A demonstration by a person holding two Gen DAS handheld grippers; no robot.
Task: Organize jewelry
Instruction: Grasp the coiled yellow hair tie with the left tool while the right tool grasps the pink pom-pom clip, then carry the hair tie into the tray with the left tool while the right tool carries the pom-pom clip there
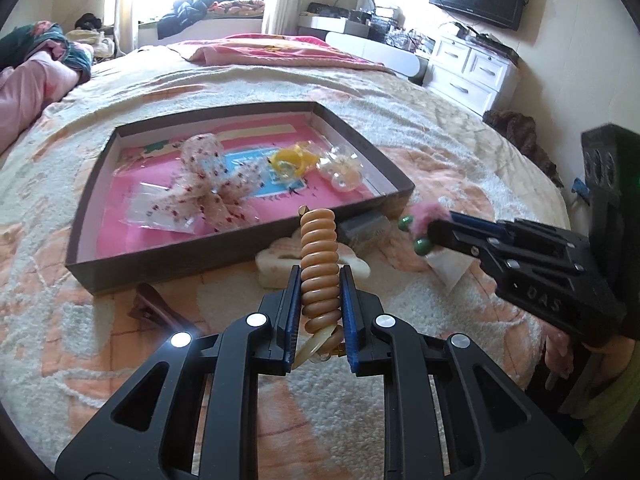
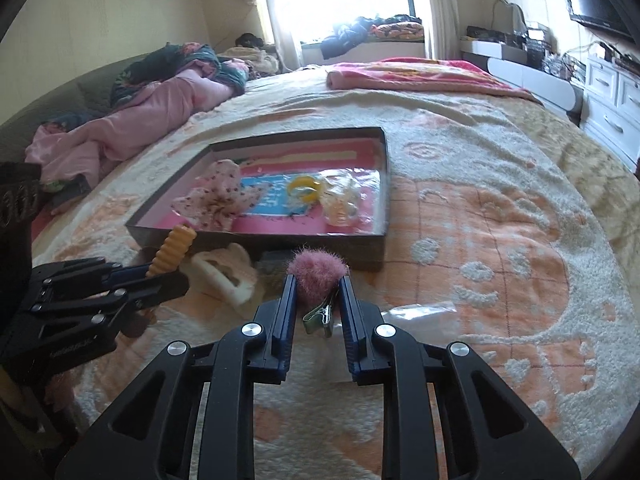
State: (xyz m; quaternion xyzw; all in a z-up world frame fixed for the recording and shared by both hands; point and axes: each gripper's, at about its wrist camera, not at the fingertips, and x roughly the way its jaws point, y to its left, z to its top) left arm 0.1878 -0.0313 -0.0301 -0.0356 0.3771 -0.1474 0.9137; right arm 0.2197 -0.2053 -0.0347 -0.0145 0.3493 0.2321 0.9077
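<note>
My left gripper (image 1: 320, 270) is shut on a tan coiled hair tie (image 1: 319, 264), held upright just in front of the dark shallow box (image 1: 236, 254); it also shows in the right wrist view (image 2: 173, 254). My right gripper (image 2: 318, 280) is shut on a pink fuzzy pom-pom hair clip (image 2: 316, 274) with green beads (image 1: 422, 245), near the box's front right corner. The box (image 2: 376, 246) holds a floral bow (image 1: 208, 180), a yellow hair tie (image 1: 286, 160) and clear bagged pieces (image 1: 340, 170).
A cream claw clip (image 1: 276, 260) and a brown clip (image 1: 150, 308) lie on the bed blanket (image 2: 480, 240) in front of the box. An empty clear bag (image 2: 416, 312) lies to the right. Pink bedding is piled at far left, drawers at far right.
</note>
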